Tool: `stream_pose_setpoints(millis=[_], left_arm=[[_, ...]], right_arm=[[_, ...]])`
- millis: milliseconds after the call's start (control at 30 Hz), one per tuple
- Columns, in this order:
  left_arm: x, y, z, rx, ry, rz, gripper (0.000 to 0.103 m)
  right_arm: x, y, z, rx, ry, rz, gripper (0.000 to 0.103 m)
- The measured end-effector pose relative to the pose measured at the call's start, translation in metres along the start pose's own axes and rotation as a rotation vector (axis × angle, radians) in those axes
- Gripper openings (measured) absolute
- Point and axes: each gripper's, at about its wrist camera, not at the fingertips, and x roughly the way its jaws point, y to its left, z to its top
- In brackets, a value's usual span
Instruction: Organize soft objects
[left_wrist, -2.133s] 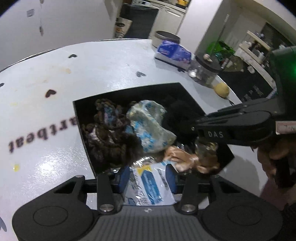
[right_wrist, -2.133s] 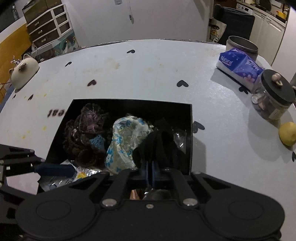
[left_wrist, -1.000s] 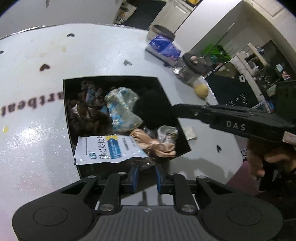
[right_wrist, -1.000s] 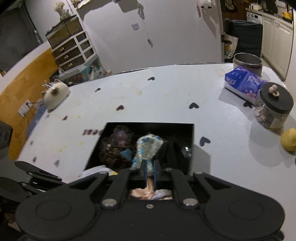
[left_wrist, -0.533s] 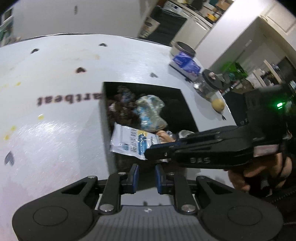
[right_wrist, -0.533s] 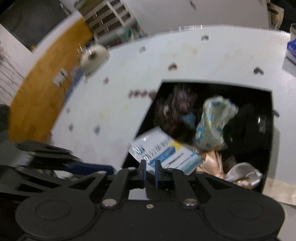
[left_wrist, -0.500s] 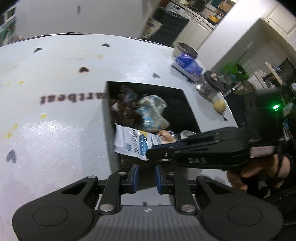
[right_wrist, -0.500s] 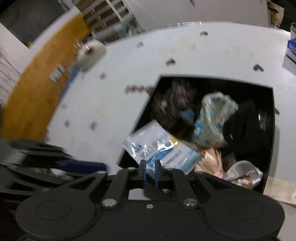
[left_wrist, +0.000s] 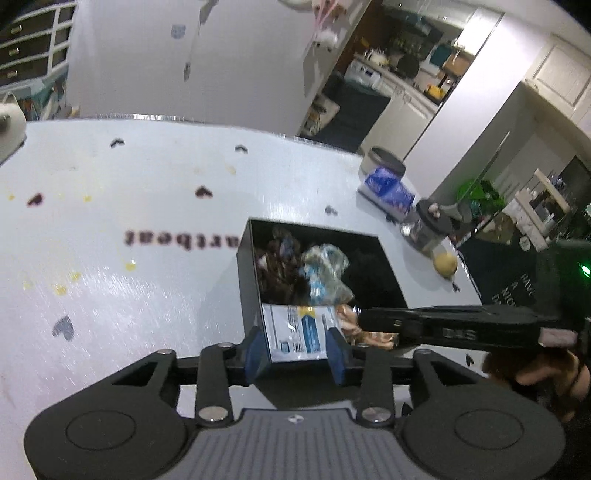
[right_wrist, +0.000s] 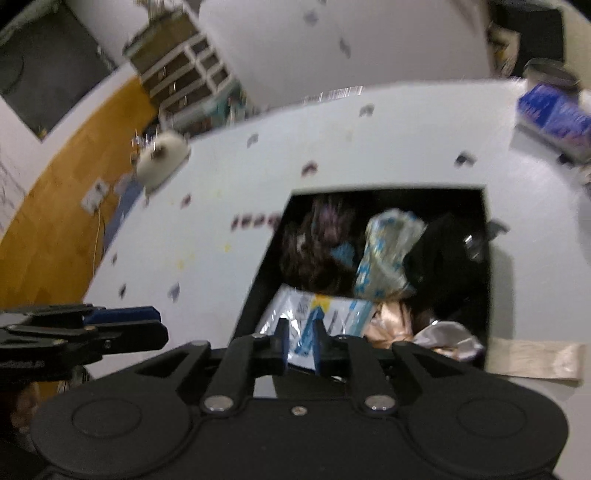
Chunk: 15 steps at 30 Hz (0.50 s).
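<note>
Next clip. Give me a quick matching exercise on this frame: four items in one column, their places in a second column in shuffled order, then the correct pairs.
Items
1. white packet
2. lemon
3. blue tissue pack
4. black cloth

Places
A. on the table, beside the glass jar
B. in the black box, near-left corner
C. in the box, right side
D. on the table, in front of the round tin

Pairs: 1-B, 2-A, 3-D, 4-C
</note>
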Motion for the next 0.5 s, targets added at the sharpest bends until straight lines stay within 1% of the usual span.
stream_pose_setpoints(millis=[100,200,233,300,333,400,467,500], left_arm=[[-0.013,-0.001,0.001,0.013,-0.046,0.005,0.054],[-0.028,-0.003,0.002,0.026,-0.097,0.016,0.060],[-0.034,-0.003,0.002,0.027,-0.116,0.023,0.064],[-0.045,-0.004,0.002,0.033,-0.154,0.036,0.076],[-0.051,-0.005,0.001,0.036,-0.176,0.044,0.080],[-0.061,-0.006,-0.001,0.047,-0.209,0.060,0.092],[-0.072,-0.007,-0.006,0.060,-0.244,0.083,0.097],[-0.077,-0.007,-0.008,0.065,-0.254,0.088,0.098]], right_arm=[[-0.022,0.010,-0.001,-0.001,-0.083,-0.024,0.023],[-0.045,0.021,-0.006,-0.010,-0.166,-0.063,0.028],[-0.053,0.027,-0.009,-0.013,-0.197,-0.079,0.029],[-0.067,0.034,-0.014,-0.016,-0.246,-0.103,0.039],[-0.074,0.038,-0.016,-0.018,-0.272,-0.116,0.041],[-0.085,0.047,-0.023,-0.018,-0.318,-0.143,0.046],[-0.093,0.053,-0.029,-0.013,-0.356,-0.172,0.050],[-0.097,0.056,-0.032,-0.009,-0.375,-0.184,0.052]])
